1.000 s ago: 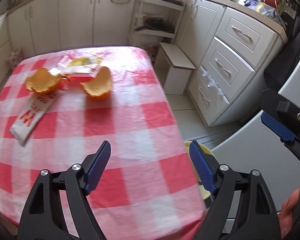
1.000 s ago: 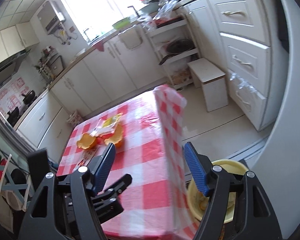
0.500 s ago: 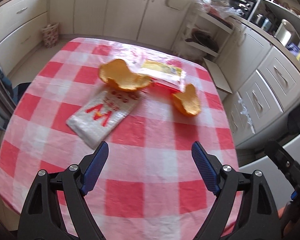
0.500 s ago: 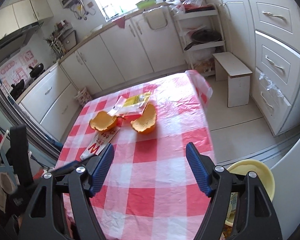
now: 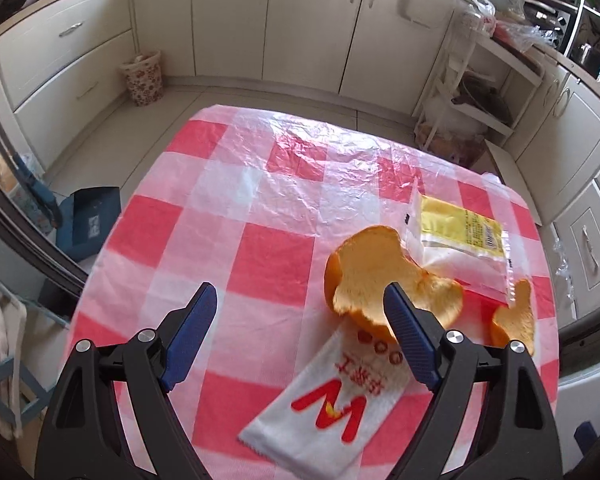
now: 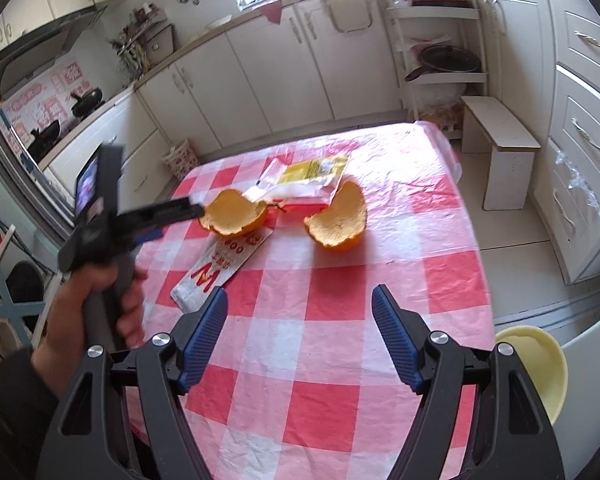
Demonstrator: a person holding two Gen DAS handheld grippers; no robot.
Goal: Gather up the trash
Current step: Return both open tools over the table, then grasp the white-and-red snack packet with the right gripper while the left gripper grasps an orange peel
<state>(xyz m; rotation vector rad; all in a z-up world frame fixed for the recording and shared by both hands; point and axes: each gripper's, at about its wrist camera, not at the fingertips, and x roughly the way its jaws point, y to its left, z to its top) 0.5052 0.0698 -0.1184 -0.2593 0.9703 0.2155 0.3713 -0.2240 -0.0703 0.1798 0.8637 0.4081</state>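
On the red-and-white checked table (image 5: 268, 216) lie two orange peel halves, a white wrapper with a red M, and a yellow-and-clear packet. The left peel (image 5: 380, 276) (image 6: 236, 216) sits just beyond my open, empty left gripper (image 5: 300, 336), by its right finger. The M wrapper (image 5: 332, 400) (image 6: 220, 264) lies under that gripper's right side. The second peel (image 6: 336, 220) (image 5: 516, 320) and the packet (image 6: 304, 176) (image 5: 452, 236) lie farther right. My right gripper (image 6: 300, 332) is open and empty over the near table. The left gripper (image 6: 172, 216) shows blurred there, at the left peel.
A pale yellow bin (image 6: 536, 364) stands on the floor by the table's right edge. A white stool (image 6: 496, 148) and drawers (image 6: 584, 160) are to the right. A patterned basket (image 5: 142, 80) and a blue box (image 5: 86, 220) are on the floor left of the table.
My left gripper has swung left and down toward the left peel and the M wrapper. The right gripper's view has come closer over the table. Both stay open.
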